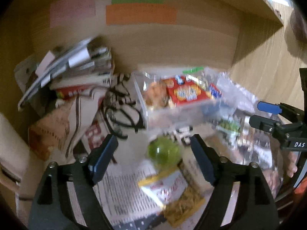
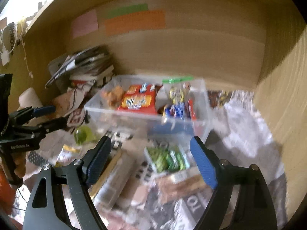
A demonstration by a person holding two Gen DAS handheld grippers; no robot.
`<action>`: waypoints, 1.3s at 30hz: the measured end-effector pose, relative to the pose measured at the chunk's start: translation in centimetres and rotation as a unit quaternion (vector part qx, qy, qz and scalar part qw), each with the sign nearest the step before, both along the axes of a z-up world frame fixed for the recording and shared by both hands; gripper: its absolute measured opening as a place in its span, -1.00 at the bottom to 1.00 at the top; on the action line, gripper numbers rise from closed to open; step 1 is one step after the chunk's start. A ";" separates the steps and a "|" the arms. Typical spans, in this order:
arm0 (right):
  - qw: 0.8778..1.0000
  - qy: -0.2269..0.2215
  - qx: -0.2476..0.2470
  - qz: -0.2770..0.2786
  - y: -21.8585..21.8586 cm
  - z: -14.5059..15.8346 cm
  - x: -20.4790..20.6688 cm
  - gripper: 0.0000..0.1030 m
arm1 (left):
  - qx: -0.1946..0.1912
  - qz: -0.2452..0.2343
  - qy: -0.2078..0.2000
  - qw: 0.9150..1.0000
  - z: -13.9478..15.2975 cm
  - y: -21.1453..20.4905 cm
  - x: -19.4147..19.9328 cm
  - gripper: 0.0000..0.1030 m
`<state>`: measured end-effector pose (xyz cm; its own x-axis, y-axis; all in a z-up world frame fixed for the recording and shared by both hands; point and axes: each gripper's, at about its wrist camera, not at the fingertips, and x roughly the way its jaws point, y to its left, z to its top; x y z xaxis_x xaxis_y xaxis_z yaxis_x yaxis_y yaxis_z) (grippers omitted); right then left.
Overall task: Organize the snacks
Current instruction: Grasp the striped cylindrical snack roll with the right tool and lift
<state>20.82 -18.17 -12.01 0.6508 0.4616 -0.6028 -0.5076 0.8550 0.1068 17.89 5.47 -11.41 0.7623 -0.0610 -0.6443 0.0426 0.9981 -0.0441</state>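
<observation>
A clear plastic bin [image 2: 199,118] holding a red snack box [image 2: 138,101] and other packets sits against the cardboard back wall, hemmed in by a stack of papers [image 1: 76,65] on its left and crumpled clear wrap [image 2: 247,126] on its right. Loose snacks lie in front of it — a green ball [image 1: 164,153] and a green packet [image 2: 167,159]. The left gripper [image 1: 154,158] hovers spread wide and empty over the ball, while the right gripper [image 2: 150,162] — equally released — hangs above the green packet.

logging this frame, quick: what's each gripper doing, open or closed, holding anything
Left gripper: open, holding nothing.
Right gripper: open, holding nothing.
</observation>
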 end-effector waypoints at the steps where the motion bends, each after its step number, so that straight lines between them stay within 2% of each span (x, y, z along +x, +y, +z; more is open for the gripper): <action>1: 1.000 0.008 0.002 0.003 0.1 -0.5 -0.2 0.59 | -0.001 0.003 0.009 1.000 -0.7 -0.1 -0.2 0.63; 5: 0.999 0.044 0.004 0.014 1.2 -2.7 -0.5 0.59 | -0.014 0.001 0.042 0.999 -3.2 -0.6 -0.9 0.64; 8: 0.998 0.061 -0.006 0.024 2.5 -4.0 -0.6 0.59 | -0.016 0.016 0.052 0.998 -4.7 -0.6 -1.3 0.64; 12: 0.997 0.060 -0.026 0.029 3.7 -5.0 -1.1 0.59 | -0.002 0.024 0.063 0.998 -6.0 -0.2 -1.6 0.65; 14: 0.997 0.064 -0.026 0.023 3.5 -5.1 -1.1 0.58 | -0.017 0.028 0.064 0.997 -6.2 0.5 -1.9 0.66; 20: 0.998 0.061 -0.028 0.015 2.5 -5.1 -1.5 0.41 | -0.031 0.042 0.070 0.996 -6.2 2.5 -2.7 0.66; 25: 0.998 0.066 -0.018 0.018 2.5 -4.8 -1.7 0.05 | -0.048 0.031 0.073 0.996 -5.9 2.1 -3.0 0.66; 30: 0.995 0.088 -0.003 0.044 3.7 -5.6 -1.6 -0.08 | -0.043 0.029 0.075 0.996 -6.5 0.9 -2.5 0.66; 34: 0.994 0.096 -0.010 0.051 4.6 -6.3 -1.6 -0.13 | -0.032 0.025 0.067 0.997 -6.8 0.4 -2.6 0.66; 36: 0.993 0.101 -0.008 0.052 4.9 -6.7 -1.4 -0.17 | -0.016 0.024 0.063 0.998 -7.0 0.0 -2.7 0.64; 39: 0.994 0.091 -0.011 0.050 4.9 -6.6 -1.6 -0.34 | -0.016 0.019 0.060 0.998 -7.0 0.1 -2.8 0.47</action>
<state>19.18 -13.29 -18.63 0.4806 0.5041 -0.7176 -0.5647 0.8039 0.1865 15.11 5.56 -18.36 0.6817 -0.0554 -0.7295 -0.0038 0.9968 -0.0793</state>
